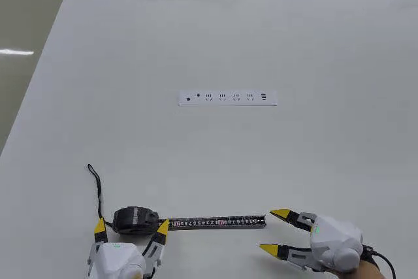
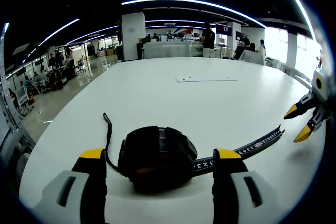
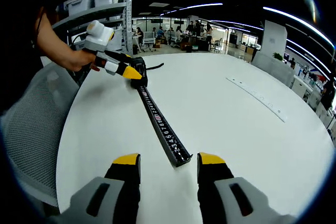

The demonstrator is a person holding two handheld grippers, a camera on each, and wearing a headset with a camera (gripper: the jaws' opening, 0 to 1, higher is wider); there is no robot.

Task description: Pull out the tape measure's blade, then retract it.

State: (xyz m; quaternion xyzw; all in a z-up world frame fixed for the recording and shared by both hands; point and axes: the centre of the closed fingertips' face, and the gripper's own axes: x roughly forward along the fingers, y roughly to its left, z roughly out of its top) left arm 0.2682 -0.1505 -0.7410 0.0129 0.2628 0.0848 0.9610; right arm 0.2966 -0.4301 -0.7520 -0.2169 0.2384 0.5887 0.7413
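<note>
Overhead first: from the head view I see a glossy white tabletop (image 1: 313, 44) with the stubby black plastic tape measure case (image 1: 136, 219) at its near edge. Its dark printed steel blade (image 1: 219, 222) runs flat to the right. A thin black cord wrist strap (image 1: 96, 187) trails off the case to the far left. A flat white power strip (image 1: 227, 98) lies well apart, mid-table. My left gripper (image 1: 131, 227) stands with its yellow-tipped tongs wide, one on each side of the case. My right gripper (image 1: 275, 231) is also spread wide, just off the blade's free end. Both gripper bodies are cut off at the bottom edge.

Moving to the left gripper view, the case sits between the tongs with a sliver of table showing on each side, so nothing is clamped. Its front face is in shadow and I can't make out any detail on it. The numerals on the blade read clearly here.

Lastly, the right gripper view looks back along the blade. The blade's end lies on the table just ahead of the parted tongs, ungripped. This view adds a hand (image 3: 79, 59) holding the left gripper and a grey mesh chair back (image 3: 31, 129) beside the table.
</note>
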